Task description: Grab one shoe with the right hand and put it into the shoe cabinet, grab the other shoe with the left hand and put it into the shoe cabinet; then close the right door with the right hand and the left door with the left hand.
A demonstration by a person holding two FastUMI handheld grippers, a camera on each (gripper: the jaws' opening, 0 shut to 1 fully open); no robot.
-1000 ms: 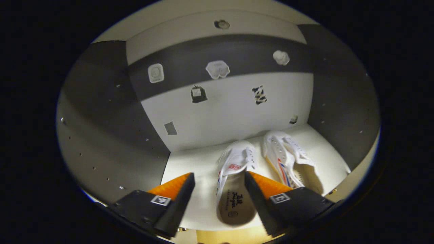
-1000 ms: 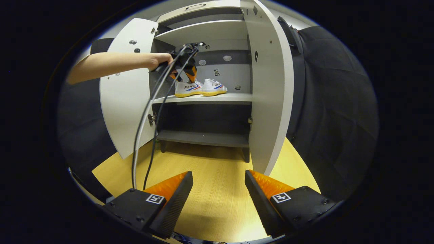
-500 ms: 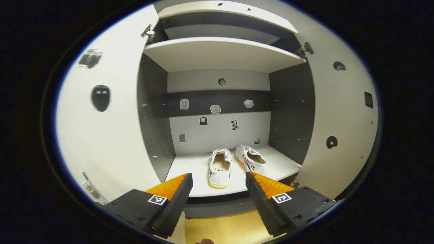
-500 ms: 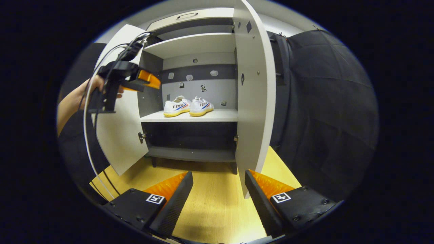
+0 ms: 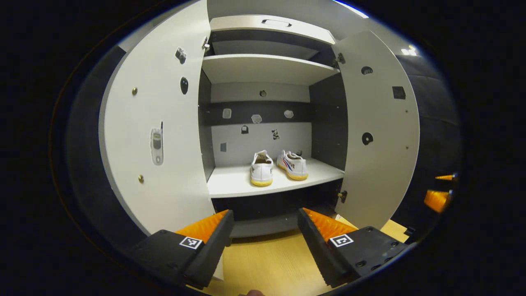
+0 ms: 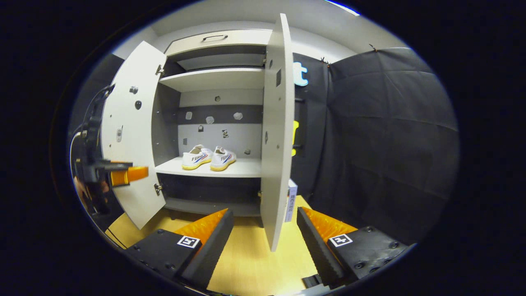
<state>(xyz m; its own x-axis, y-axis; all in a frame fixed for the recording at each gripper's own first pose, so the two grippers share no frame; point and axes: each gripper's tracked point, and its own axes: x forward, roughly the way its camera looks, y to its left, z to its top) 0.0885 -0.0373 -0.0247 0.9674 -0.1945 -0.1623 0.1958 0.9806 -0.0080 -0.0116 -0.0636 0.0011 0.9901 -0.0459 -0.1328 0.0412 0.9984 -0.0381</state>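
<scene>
White canvas shoes with yellow soles, the left shoe [image 5: 261, 168] and the right shoe [image 5: 292, 165], were seen side by side on the middle shelf [image 5: 238, 183] of the shoe cabinet [image 5: 267, 68], heels toward the opening; they also appeared in the right gripper view, left shoe [image 6: 197, 156] beside right shoe [image 6: 222, 158]. Smooth pale laminate formed the flat, round-cornered left door [image 5: 158, 135] and right door [image 5: 380, 131], both swung open, with small stickers scattered on them and on the back panel. The left tool [image 5: 265, 238] was held wide apart and empty above the light wood-grain floor [image 5: 267, 267]; its ribbed orange fingers [image 5: 207, 225] sat on black bodies. Compared with half a second earlier, it had been drawn back farther from the cabinet, so the shoes appeared smaller. The right tool [image 6: 265, 238] was likewise spread wide and empty, and the right door's edge [image 6: 275, 135] stood directly ahead of it, partly screening the cabinet interior. The left tool [image 6: 123, 174] was seen off to the side, in front of the left door [image 6: 131, 131].
</scene>
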